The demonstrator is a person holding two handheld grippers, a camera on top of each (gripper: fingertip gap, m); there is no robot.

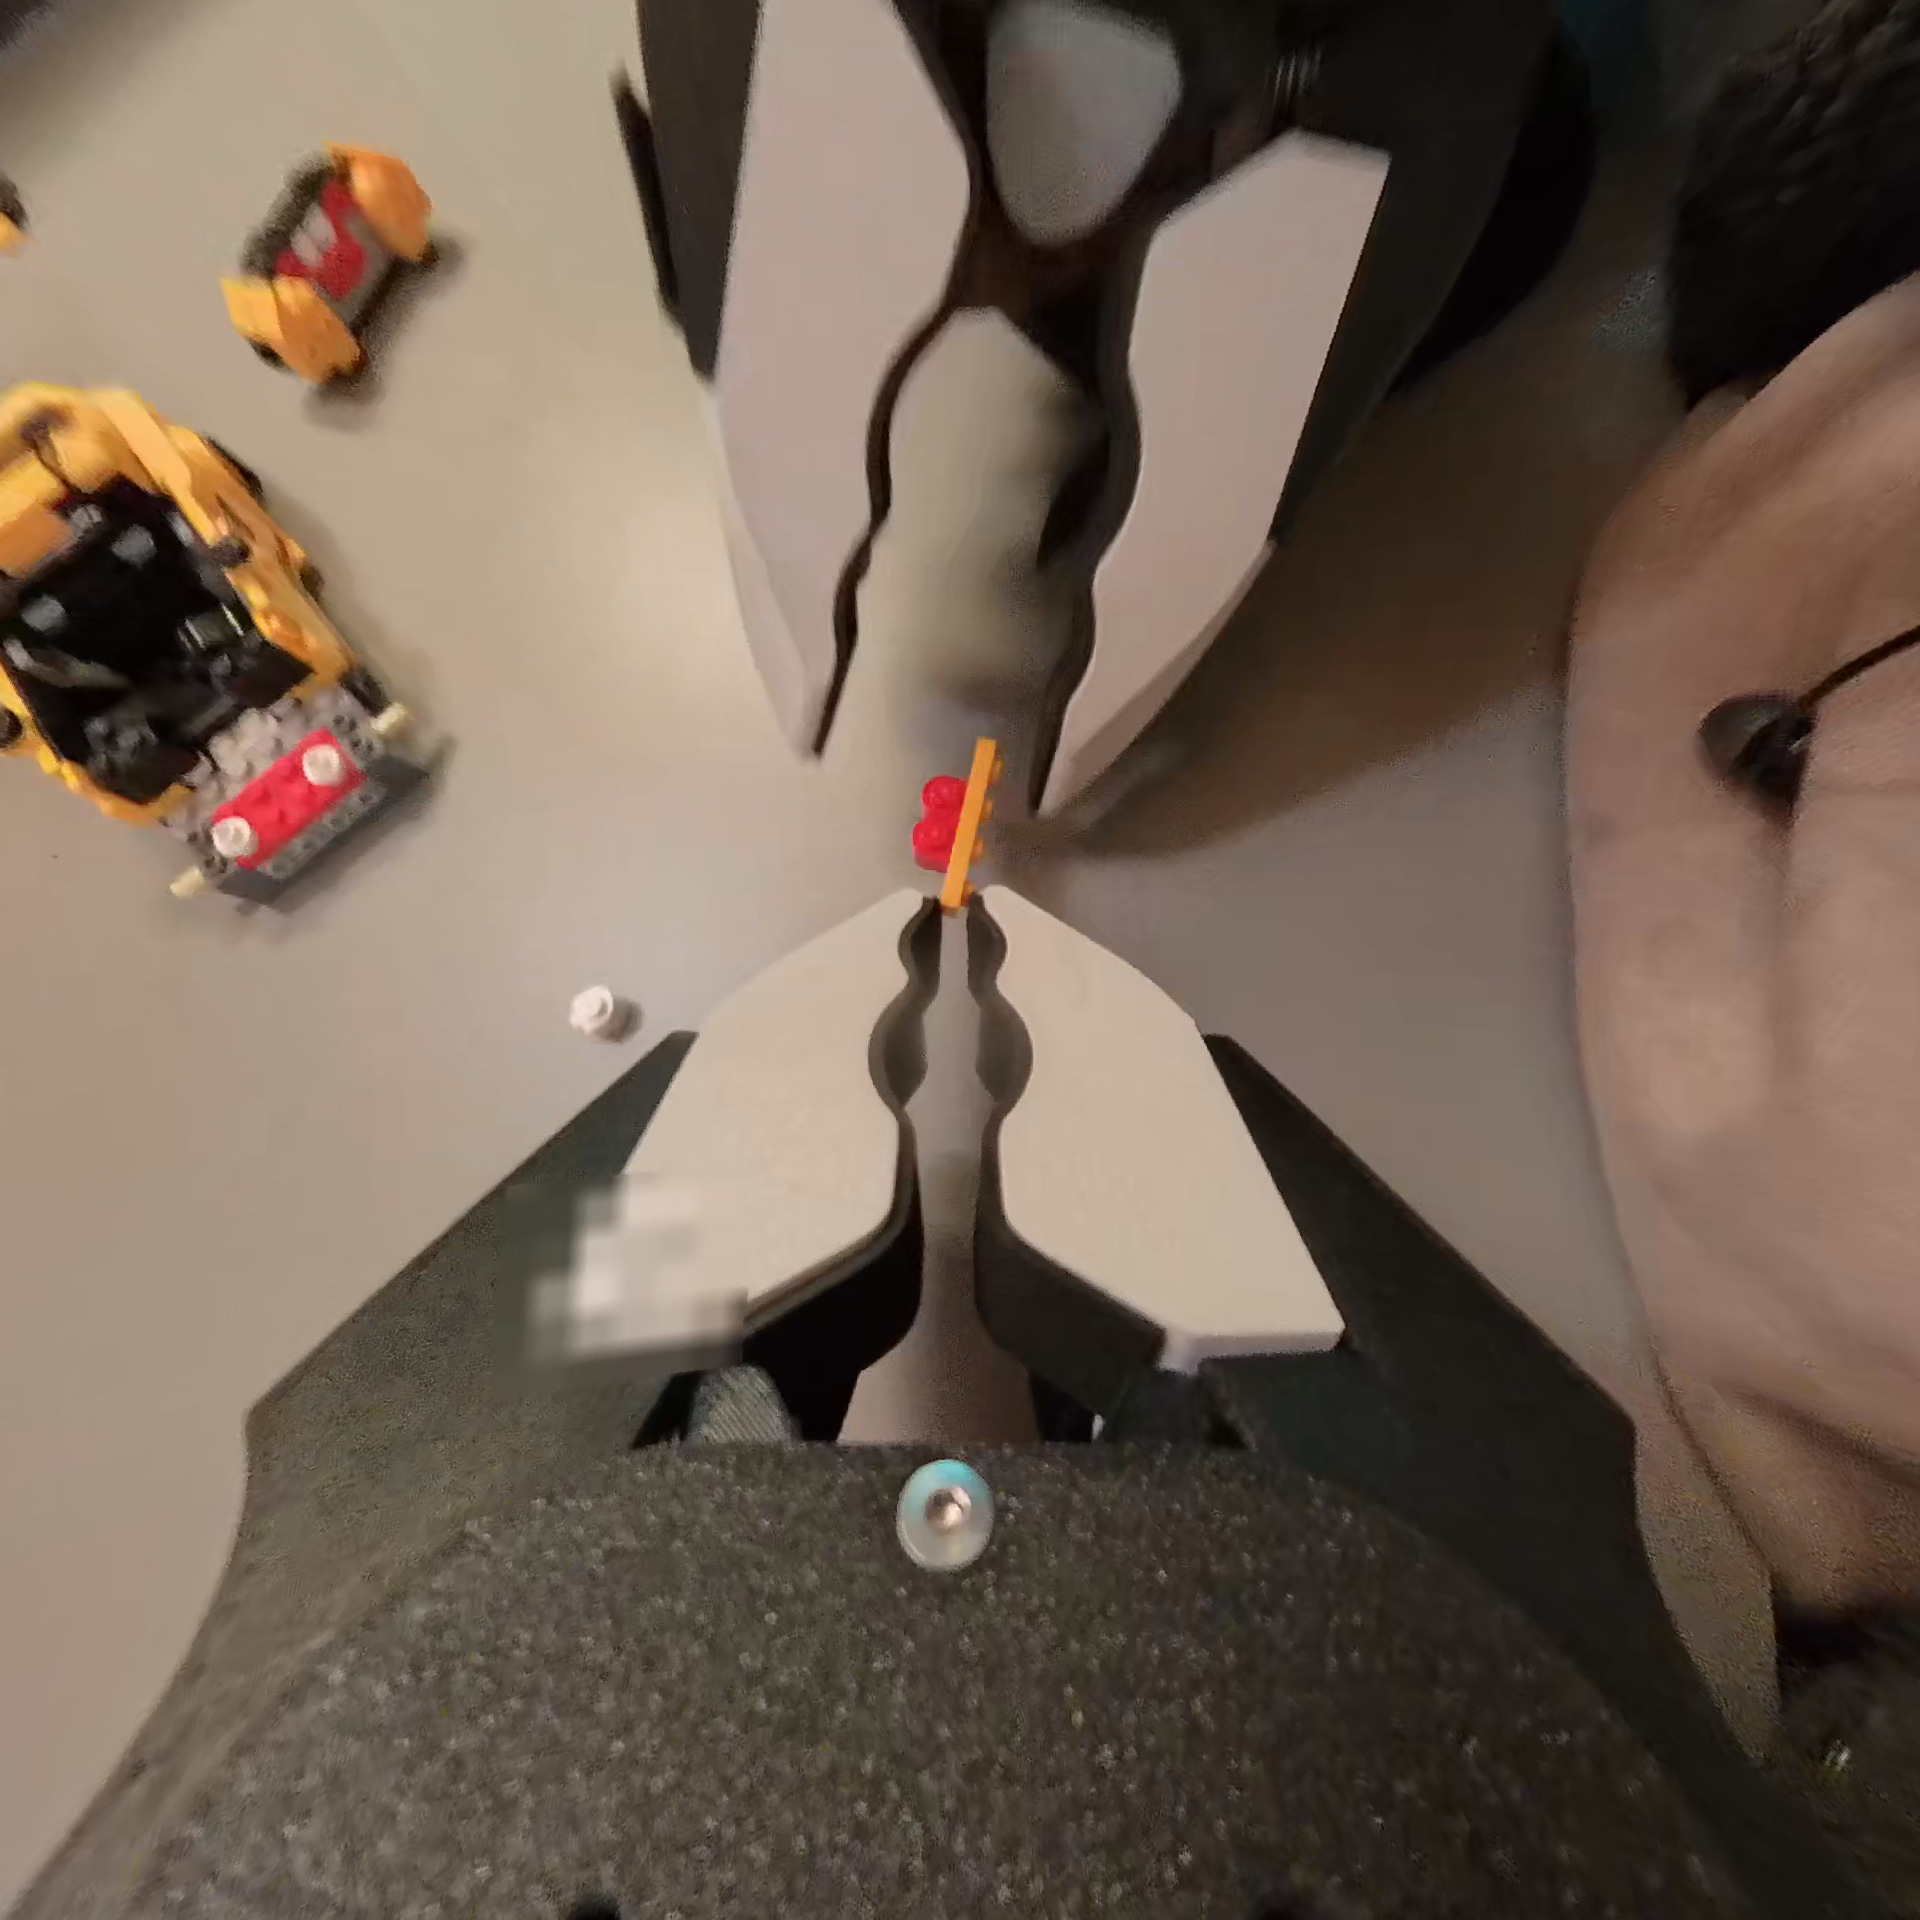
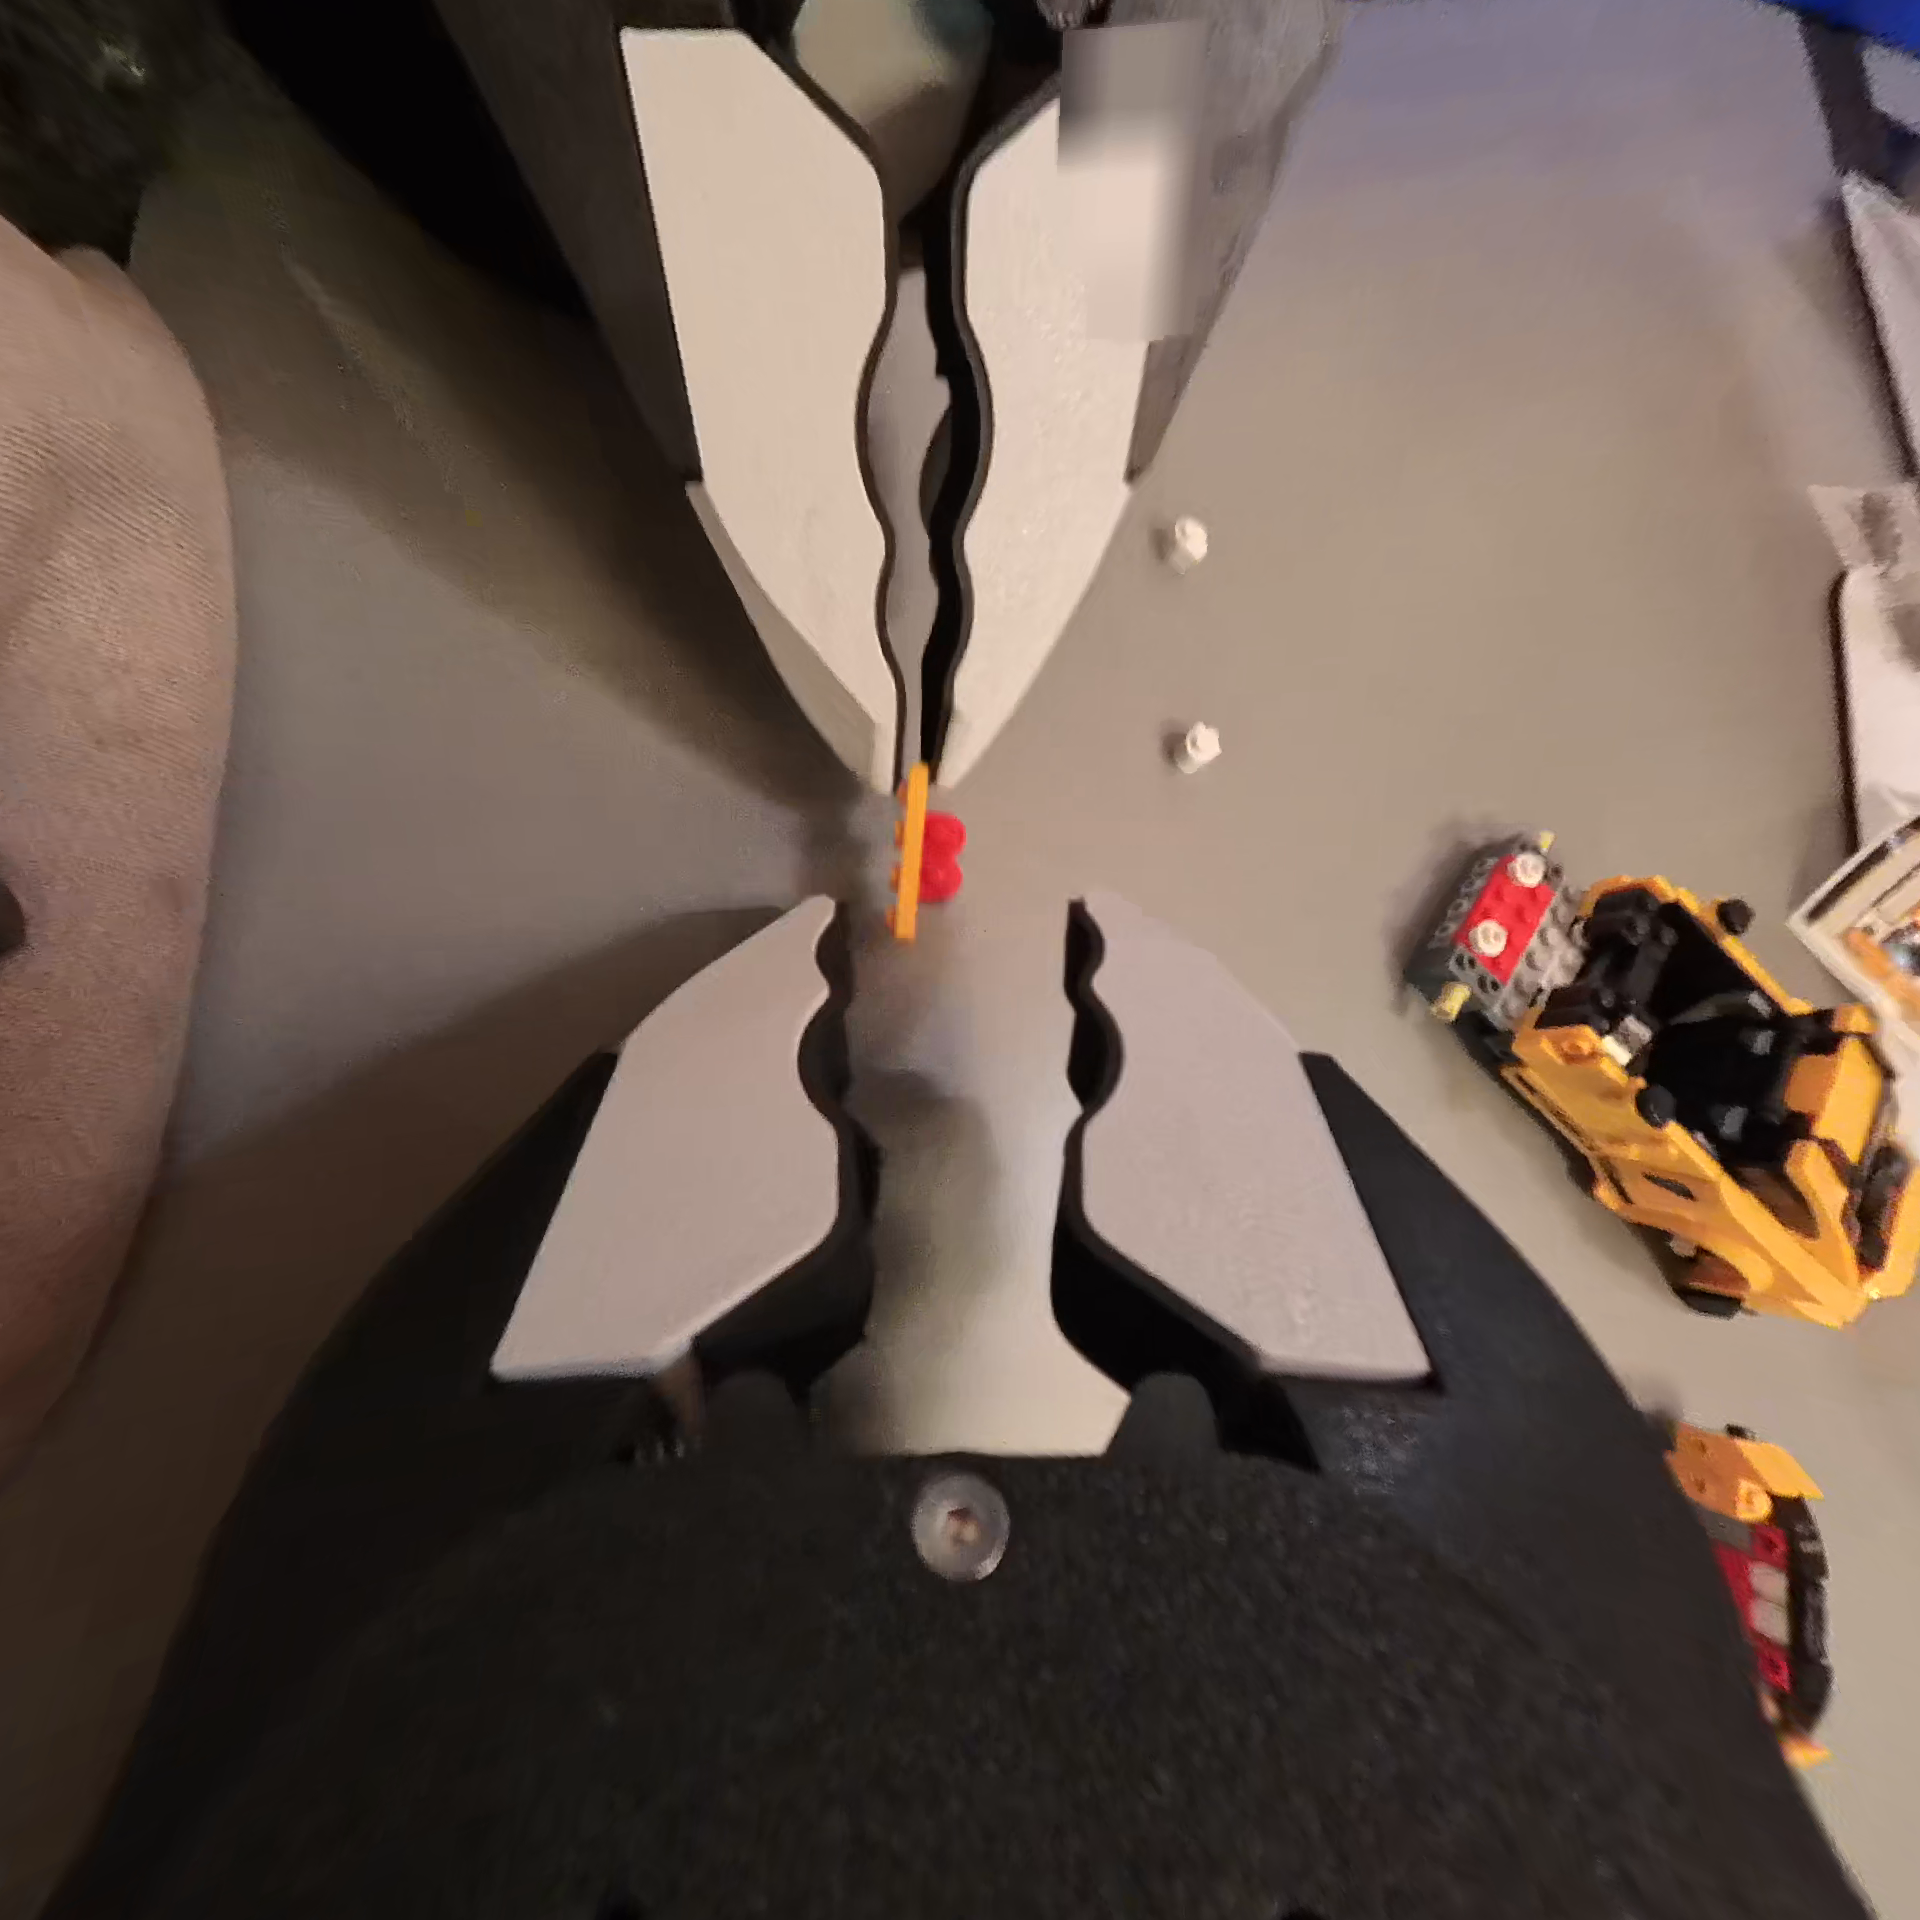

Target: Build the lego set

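My left gripper (image 1: 948, 906) is shut on the near end of a thin orange plate (image 1: 974, 821), held on edge above the grey table (image 1: 520, 1039). A small red brick (image 1: 937, 823) is stuck on the plate's left face. My right gripper (image 2: 956, 914) is open and empty, its fingertips (image 2: 826, 925) on either side of the plate's (image 2: 910, 857) free end and apart from it. The red brick (image 2: 945, 857) also shows in the right wrist view. Each gripper shows in the other's view, the right (image 1: 930, 778) and the left (image 2: 920, 774), tip to tip.
A part-built yellow and black vehicle (image 1: 156, 623) (image 2: 1683, 1091) with a red brick at one end sits on the table. A small orange and red sub-assembly (image 1: 327, 260) (image 2: 1766, 1579) lies near it. Small white round pieces (image 1: 601, 1010) (image 2: 1195, 746) lie loose. Beige fabric (image 1: 1745, 1039) borders one side, papers (image 2: 1870, 935) the other. The tips of both grippers are at nearly the same place.
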